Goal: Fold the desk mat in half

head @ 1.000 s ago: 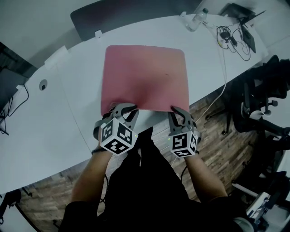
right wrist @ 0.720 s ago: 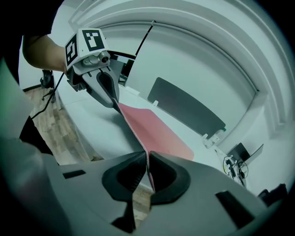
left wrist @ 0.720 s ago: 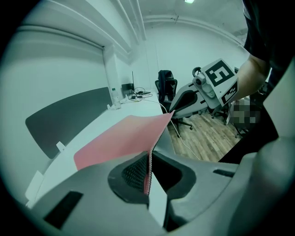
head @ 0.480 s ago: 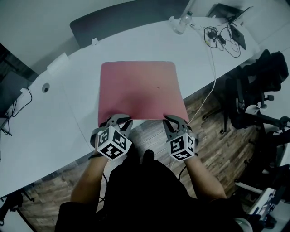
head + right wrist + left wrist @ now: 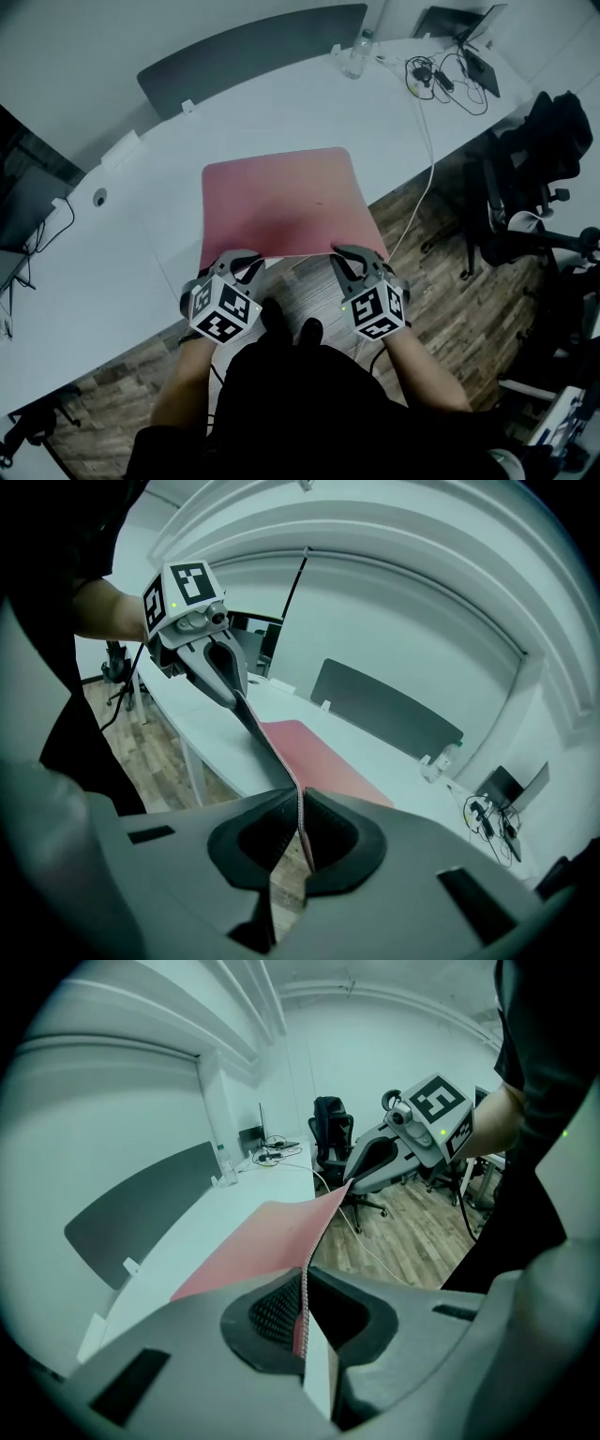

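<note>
Head view, and plenty of change: dragged back to the table's near edge and raised, the near edge of the mat [image 5: 281,202], now hanging past the table [image 5: 122,272] over the wood floor. Clamped on the near-left corner, left gripper [image 5: 246,265]; clamped on the near-right corner, right gripper [image 5: 345,260]. Jaws just closed down tight, thin mat edge pinched between the pads in both gripper views. Far half of the mat flat on the table, about midway along it.

Reads as grip secured and lift begun. Next, by this reckoning, carrying that near edge up and over to the far edge. Fold itself not yet made.

Around it: bottle [image 5: 354,56] and tangle of cables [image 5: 441,70] up at the far-right corner, well apart from the mat. White cord [image 5: 428,150] trailing off the right edge, near the mat's right side, apparently not touching. Dark panel [image 5: 244,52] along the far edge, chair [image 5: 534,178] off to the right. Nothing lying on the mat. Only worry: sag between the two grips.
</note>
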